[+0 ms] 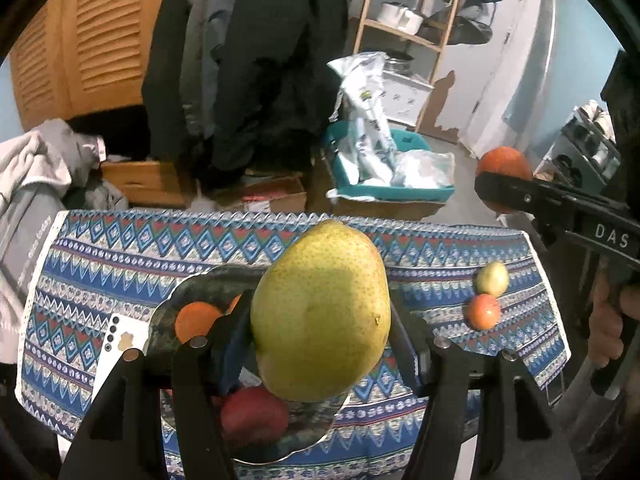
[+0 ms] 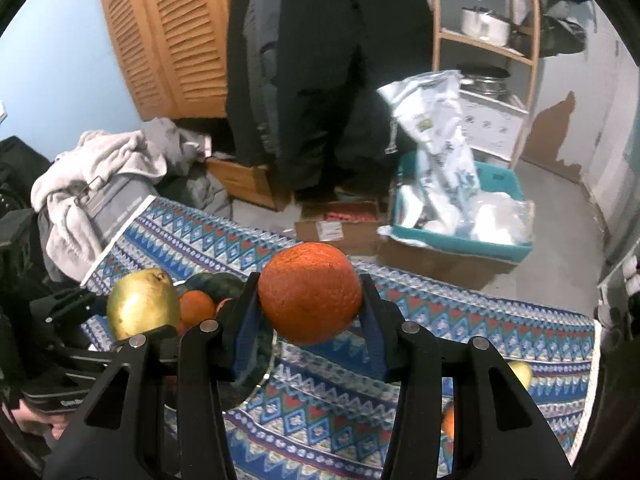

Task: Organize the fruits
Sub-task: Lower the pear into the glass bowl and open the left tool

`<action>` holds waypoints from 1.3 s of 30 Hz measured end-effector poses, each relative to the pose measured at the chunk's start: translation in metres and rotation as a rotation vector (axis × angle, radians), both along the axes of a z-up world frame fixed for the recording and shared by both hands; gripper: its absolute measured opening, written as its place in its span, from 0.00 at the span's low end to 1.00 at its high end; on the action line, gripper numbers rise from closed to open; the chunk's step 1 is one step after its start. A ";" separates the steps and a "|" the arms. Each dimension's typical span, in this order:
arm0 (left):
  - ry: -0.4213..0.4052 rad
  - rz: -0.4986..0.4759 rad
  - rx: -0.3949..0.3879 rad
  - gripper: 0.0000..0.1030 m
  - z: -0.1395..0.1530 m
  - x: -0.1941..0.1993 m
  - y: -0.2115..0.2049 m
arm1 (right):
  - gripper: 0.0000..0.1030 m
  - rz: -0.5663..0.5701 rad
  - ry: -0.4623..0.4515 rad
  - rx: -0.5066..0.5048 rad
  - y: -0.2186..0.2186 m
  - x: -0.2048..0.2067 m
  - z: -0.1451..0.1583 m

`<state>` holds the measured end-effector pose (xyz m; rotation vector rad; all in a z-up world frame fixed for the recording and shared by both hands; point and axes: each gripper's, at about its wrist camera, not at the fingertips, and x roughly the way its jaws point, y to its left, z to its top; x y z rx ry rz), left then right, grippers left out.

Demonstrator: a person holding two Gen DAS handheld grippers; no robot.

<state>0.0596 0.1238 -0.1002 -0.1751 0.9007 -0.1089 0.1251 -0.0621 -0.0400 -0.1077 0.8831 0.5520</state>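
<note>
My left gripper (image 1: 320,332) is shut on a large yellow-green pear (image 1: 320,312) and holds it above a dark plate (image 1: 192,288). The plate holds an orange (image 1: 196,320) and a red fruit (image 1: 254,416). My right gripper (image 2: 310,312) is shut on an orange (image 2: 310,296), held above the patterned blue tablecloth (image 2: 332,400). In the left wrist view the right gripper (image 1: 504,188) shows at the right with its orange (image 1: 505,162). In the right wrist view the pear (image 2: 142,306) and the plate (image 2: 212,280) show at the left. A small green fruit (image 1: 492,279) and a small red-orange fruit (image 1: 483,311) lie on the cloth.
A white card (image 1: 120,340) lies left of the plate. Beyond the table's far edge are a teal bin (image 1: 384,184) with plastic bags, cardboard boxes (image 1: 276,196), hanging dark coats (image 1: 256,60), a pile of clothes (image 1: 44,168) and a wooden shelf (image 1: 408,36).
</note>
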 end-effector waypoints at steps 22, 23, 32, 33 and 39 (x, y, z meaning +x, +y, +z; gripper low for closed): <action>0.225 0.075 -0.013 0.62 -0.098 0.020 0.035 | 0.44 0.085 0.153 -0.073 0.066 0.017 -0.070; 0.236 0.078 -0.011 0.62 -0.104 0.021 0.036 | 0.44 0.090 0.163 -0.075 0.067 0.017 -0.075; 0.300 0.086 0.035 0.62 -0.131 0.027 0.032 | 0.44 0.095 0.215 -0.096 0.075 0.019 -0.098; 0.301 0.087 0.040 0.62 -0.133 0.028 0.031 | 0.44 0.096 0.217 -0.097 0.075 0.019 -0.099; 0.326 0.094 0.033 0.60 -0.138 0.031 0.033 | 0.44 0.100 0.230 -0.102 0.075 0.017 -0.104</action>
